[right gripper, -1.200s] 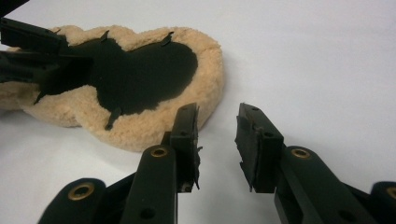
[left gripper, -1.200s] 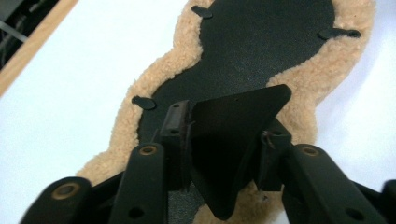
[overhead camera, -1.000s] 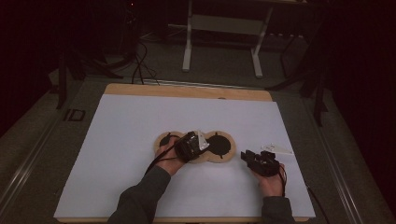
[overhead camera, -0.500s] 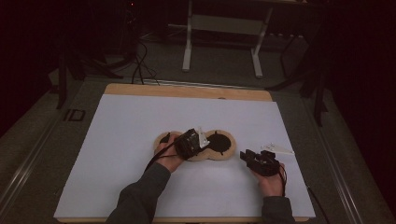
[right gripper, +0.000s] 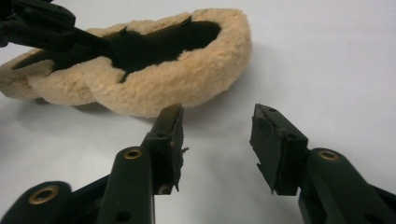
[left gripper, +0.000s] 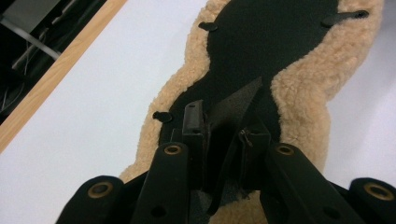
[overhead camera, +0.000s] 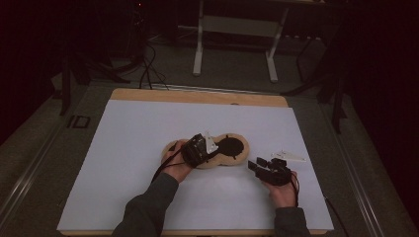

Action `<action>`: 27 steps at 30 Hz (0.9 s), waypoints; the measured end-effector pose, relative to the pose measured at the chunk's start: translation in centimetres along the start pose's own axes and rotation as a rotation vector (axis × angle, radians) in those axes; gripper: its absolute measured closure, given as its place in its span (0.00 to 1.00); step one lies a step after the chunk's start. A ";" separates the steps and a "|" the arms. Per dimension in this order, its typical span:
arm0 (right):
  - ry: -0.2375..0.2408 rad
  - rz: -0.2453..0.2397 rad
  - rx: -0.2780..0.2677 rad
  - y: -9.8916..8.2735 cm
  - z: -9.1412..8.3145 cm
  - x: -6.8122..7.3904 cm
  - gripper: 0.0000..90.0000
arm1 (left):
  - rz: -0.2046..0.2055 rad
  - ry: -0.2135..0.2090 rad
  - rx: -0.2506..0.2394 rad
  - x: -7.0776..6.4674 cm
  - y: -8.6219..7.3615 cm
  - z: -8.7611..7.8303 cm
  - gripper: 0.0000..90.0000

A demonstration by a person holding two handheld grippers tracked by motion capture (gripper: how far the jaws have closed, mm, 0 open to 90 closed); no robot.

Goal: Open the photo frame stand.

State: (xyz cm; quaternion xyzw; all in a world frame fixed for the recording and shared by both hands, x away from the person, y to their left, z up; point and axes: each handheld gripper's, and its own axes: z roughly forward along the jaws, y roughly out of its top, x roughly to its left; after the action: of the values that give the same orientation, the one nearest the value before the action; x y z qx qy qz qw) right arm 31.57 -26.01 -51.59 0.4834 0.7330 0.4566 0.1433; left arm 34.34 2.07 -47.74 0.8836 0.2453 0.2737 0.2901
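Fleece pad (overhead camera: 207, 150) pinched at black centre flap by left gripper (left gripper: 224, 133), seemingly lifted; right gripper (right gripper: 217, 140) spread empty, jaws just opening, alongside; handling unfinished.

The person wears dark grey-green long sleeves, the left sleeve (overhead camera: 148, 210) and the right sleeve (overhead camera: 290, 222) both ending at the wrist.

Each hand carries a black two-jaw gripper. The left gripper (overhead camera: 200, 149) has a boxy black body topped by a pale grey three-cornered plate (overhead camera: 210, 143), and a thin black cable (overhead camera: 165, 167) trails from it along the forearm. The right gripper (overhead camera: 269, 169) is likewise black and blocky, with a dark cable (overhead camera: 295, 186) looping beside the hand.

In the gripper views, the jaw arms are flat matte-black bars with brass-coloured rivets (left gripper: 173, 149) and small plain holes. The fingertips (right gripper: 275, 140) are blocky black rubber pads with chipped, ragged edges.
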 end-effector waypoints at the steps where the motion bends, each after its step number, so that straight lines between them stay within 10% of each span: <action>1: 0.021 0.011 0.009 0.1 0.3 0.4 0.56 | 0.002 0.002 0.001 0.1 0.0 -0.1 0.87; 27: 0.109 0.088 0.033 2.9 2.0 3.2 0.31 | -0.067 0.028 -0.047 0.2 -1.0 -0.9 0.87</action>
State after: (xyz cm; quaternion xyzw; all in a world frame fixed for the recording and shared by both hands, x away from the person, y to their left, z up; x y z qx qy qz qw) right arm 32.99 -21.88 -49.57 0.4921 0.7250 0.4760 0.0752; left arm 33.63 3.21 -47.71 0.8639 0.2722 0.2820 0.3163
